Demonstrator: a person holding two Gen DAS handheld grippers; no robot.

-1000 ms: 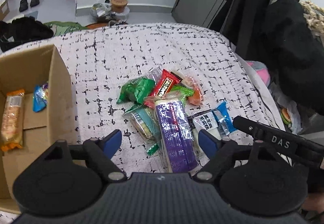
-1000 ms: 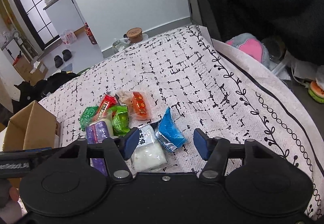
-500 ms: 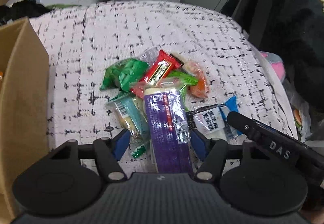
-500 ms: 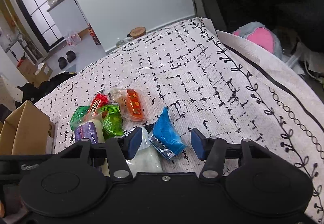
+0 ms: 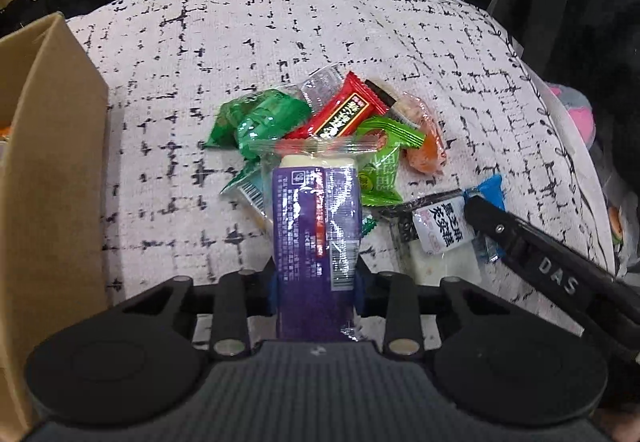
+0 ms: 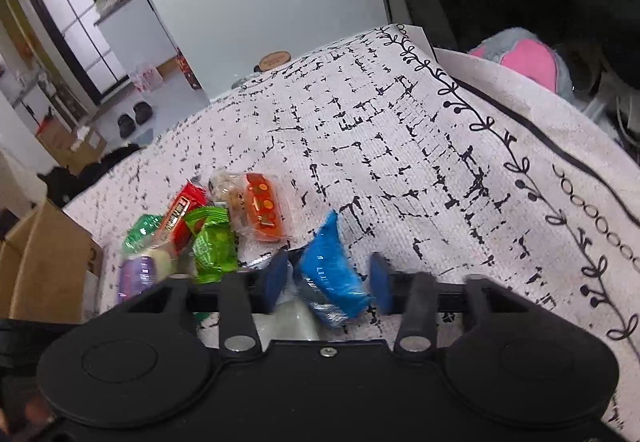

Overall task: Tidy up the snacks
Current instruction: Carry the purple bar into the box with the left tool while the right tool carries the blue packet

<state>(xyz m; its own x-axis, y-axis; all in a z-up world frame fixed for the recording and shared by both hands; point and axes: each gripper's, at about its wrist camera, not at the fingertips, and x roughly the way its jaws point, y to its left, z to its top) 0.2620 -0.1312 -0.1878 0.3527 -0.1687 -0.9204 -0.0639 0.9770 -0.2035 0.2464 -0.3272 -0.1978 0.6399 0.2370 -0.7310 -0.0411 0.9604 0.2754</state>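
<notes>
The purple snack pack point(image 5: 316, 242) lies lengthwise on the patterned cloth of the tabletop point(image 5: 168, 146), at the near end of the snack pile. The left tool point(image 5: 317, 284) is clenched on it: both blue pads press the pack's sides, w/ the near end of the pack between the fingers. Its far end, clear film w/ a pale bar inside, overlaps the other snacks.

Just behind it are a green pack point(image 5: 260, 120) at left, a red pack point(image 5: 342, 114) w/ yellow print in the middle, a light-green pack point(image 5: 380, 166) at right, and an orange pack point(image 5: 426, 146) further right. A white pack w/ black label point(image 5: 438, 232) lies right of the purple one, near the black finger of the right tool.

In the right wrist view the right tool point(image 6: 326, 282) is not fully closed: its pads stand on each side of a blue pack point(image 6: 332, 270), close to it, but I cannot tell if they touch it. The blue pack lies tilted on the cloth, partly over the white pack.

A cardboard box point(image 5: 48, 162) stands on the left edge of the tabletop, well apart from the pile. Dark coats point(image 5: 580, 2) hang at right, beyond the tabletop.
</notes>
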